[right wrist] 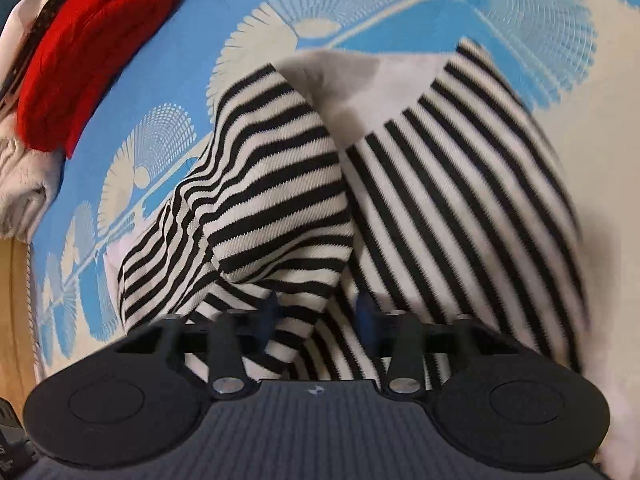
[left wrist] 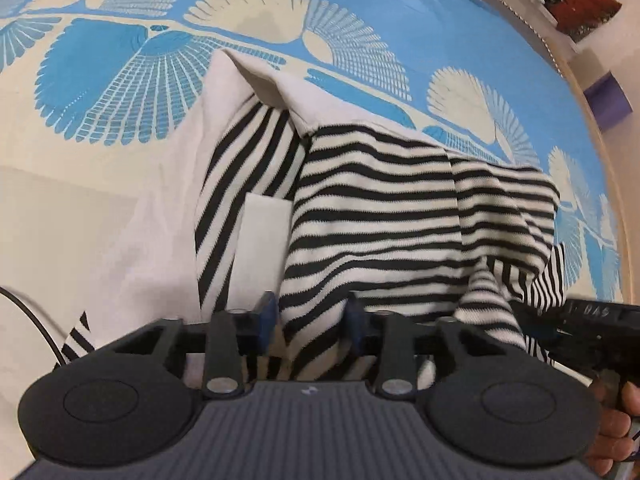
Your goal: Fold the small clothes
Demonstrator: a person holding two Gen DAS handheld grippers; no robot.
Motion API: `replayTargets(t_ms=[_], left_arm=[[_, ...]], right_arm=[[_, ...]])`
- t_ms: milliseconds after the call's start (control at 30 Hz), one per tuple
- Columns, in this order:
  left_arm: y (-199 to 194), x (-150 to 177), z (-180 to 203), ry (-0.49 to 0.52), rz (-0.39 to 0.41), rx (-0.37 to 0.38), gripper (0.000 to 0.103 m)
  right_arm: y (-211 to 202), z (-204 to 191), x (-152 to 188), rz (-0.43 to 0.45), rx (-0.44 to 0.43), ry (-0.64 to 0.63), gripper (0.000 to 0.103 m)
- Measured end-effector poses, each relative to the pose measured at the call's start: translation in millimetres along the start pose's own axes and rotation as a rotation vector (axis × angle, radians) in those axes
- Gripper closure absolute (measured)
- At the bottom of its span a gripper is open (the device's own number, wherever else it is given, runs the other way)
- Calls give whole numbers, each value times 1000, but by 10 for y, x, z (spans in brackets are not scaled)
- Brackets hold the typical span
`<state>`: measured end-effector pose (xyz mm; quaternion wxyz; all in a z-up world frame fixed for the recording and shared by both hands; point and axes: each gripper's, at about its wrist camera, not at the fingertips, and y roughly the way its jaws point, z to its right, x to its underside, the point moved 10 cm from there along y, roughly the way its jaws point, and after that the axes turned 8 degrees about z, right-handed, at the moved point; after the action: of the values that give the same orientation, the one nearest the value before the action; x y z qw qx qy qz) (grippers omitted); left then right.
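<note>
The left gripper [left wrist: 310,320], a black two-finger tool with blue pads, has its fingers standing a little apart with the black-and-white striped knit garment [left wrist: 380,216] bunched between them; whether the pads actually press on the cloth cannot be told from its own view. The right gripper [right wrist: 316,316], of the same make, also shows a gap between its blue pads in its own view, with a striped fold hanging across that gap. It seems to be pinching that thin fold, yet a firm clamp cannot be made out.

Both tools point steeply down at the garment's near edge, at 6 o'clock in each view. This suggests the edge is being taken at two points so that it can be carried over in a fold. From the left wrist, the right tool's black body and the hand [left wrist: 612,420] holding it sit at about 4 o'clock.

The garment lies rumpled, not yet folded flat, with its plain white inner side [left wrist: 160,216] turned up toward 9 o'clock. It rests on a blue and cream bedspread printed with fan shapes [left wrist: 120,80].

No container is in view. A folded red cloth [right wrist: 92,40] lies at 10 o'clock in the right view, beside other pale fabric at the bedspread's edge.
</note>
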<state>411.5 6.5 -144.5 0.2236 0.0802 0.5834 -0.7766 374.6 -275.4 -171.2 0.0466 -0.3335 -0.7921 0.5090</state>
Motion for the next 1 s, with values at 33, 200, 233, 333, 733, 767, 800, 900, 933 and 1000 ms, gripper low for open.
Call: replayTargets(t_ms=[33,200,233,333,733,767,800,900,933,1000], left_arm=[[-8,-20,4,-3,10,11,81],[-246,-264,83,-76,161,122,98],[-373,-360,112,-107,225,174,98],[-782,-612,210,-95,391,310,98],[-215,-178,-309,-87,33,28,39],[-242,-216,-283,-90,56,37,36],[-237,-243,-260,-91,61,38,37],[-74,-146,-271,-103,2,17,53],[-55,-125,-258,-104,-14,18,61],[-23,-95,-241,-94,-23,29,87]], right_arm=[[-57,-9,-45,34,-12,25,102],[-716,-257,-451,250,-165,23,102],[-918,-304,-554,313,-187,-16,102],[-1312,-321,-666,398,-196,-141,102],[-705,-100,-32,52,5,-322,57],[-713,-58,-97,85,44,-312,55],[-679,-21,-141,99,73,-308,55],[-519,44,-168,80,71,-228,55],[-474,58,-151,64,52,-184,55],[-407,26,-123,52,14,-138,57]])
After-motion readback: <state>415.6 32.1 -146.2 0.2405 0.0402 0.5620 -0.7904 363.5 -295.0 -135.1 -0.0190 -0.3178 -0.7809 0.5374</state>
